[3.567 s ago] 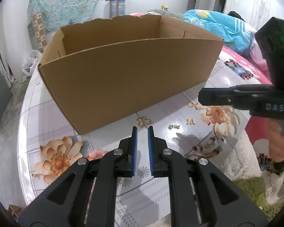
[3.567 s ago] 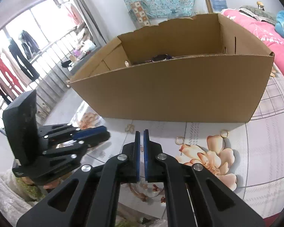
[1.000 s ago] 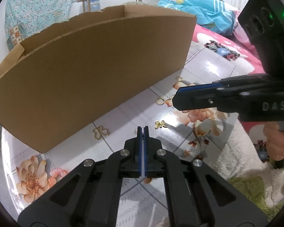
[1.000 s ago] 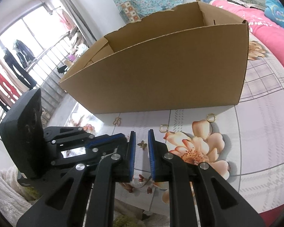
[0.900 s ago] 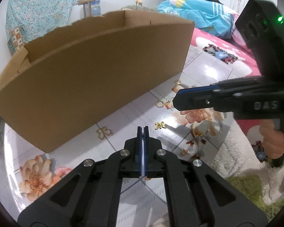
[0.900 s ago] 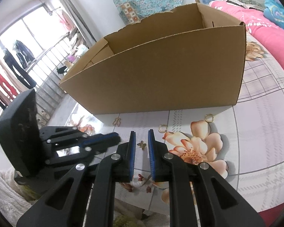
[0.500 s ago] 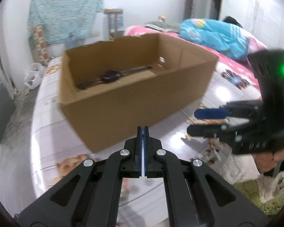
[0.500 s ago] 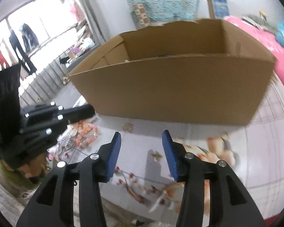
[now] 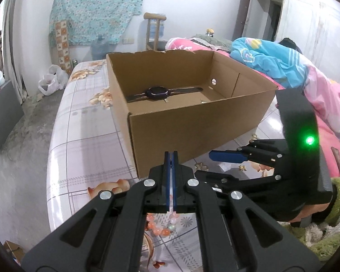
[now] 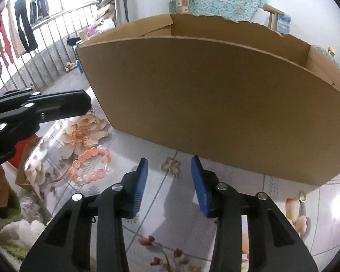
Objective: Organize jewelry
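Your left gripper (image 9: pixel 170 158) pinches a tiny chain short of the cardboard box (image 9: pixel 192 122) | right gripper (image 10: pixel 169 170), just narrowing, straddles the gold clover charm (image 10: pixel 170 166), untouched | risk: thin chain slips before clearing the rim.

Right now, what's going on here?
A person with a gripper in each hand is sorting jewelry into a cardboard box, which already holds a watch. The left gripper is shut, apparently on a small dangling piece, in front of the box. The right gripper is open, its jaws just closing a little, with a gold clover charm on the table framed between them but not gripped. A pink bead bracelet lies to the left of the charm.
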A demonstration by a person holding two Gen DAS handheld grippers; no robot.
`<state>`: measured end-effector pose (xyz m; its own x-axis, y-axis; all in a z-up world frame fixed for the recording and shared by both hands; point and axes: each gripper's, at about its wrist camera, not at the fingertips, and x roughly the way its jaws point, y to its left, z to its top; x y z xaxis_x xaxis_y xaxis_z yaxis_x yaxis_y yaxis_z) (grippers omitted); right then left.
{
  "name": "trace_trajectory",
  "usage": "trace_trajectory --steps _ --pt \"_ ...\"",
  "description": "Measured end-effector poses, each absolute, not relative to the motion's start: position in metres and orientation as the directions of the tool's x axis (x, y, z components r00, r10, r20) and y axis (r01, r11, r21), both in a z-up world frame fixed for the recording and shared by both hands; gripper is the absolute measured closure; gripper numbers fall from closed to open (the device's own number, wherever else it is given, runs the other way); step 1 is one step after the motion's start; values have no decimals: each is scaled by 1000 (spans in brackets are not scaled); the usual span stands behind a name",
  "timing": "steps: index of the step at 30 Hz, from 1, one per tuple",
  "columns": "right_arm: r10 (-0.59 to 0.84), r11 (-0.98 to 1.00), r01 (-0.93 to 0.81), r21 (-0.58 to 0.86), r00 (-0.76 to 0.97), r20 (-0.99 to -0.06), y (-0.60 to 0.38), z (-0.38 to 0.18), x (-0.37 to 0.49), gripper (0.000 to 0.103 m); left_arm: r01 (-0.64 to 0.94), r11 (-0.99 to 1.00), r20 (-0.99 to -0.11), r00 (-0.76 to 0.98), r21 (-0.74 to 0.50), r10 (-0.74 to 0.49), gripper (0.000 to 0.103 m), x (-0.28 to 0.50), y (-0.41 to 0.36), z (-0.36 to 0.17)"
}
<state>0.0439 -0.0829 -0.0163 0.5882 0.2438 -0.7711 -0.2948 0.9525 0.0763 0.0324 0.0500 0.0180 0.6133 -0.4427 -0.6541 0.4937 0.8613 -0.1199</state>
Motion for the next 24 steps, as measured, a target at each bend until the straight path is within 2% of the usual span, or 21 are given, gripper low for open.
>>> trace_trajectory --steps 10,24 --pt "216 941 -340 8 580 -785 -64 -17 44 96 480 864 -649 612 -151 -453 102 37 63 12" --pt "222 949 -311 55 535 -815 -81 -15 25 97 478 863 -646 608 -166 -461 102 39 63 8"
